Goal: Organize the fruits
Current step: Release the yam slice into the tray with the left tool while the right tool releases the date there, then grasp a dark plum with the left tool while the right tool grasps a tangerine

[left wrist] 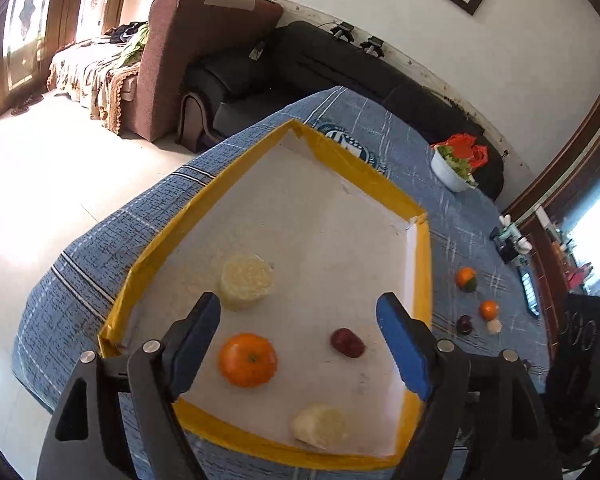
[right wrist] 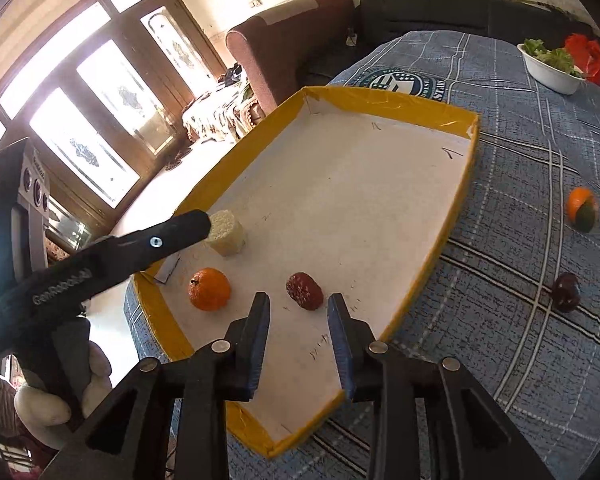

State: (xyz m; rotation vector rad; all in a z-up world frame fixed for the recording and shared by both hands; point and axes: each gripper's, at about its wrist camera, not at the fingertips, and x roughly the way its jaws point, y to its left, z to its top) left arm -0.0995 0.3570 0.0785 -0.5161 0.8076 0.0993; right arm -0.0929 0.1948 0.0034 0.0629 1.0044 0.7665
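Four fruits lie in the yellow-rimmed white tray: a glossy round orange, a wrinkled dark-red one at its 3 o'clock, two pale grainy lumps; left tool released, right tool parted, both empty

White lettering on the side of the left tool reads roughly "GenRobot.AI". The round emblem printed on the blue cloth carries ring lettering too small to read.

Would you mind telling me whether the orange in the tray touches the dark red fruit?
Apart: the left wrist view shows bare tray floor between the orange and the dark red fruit.
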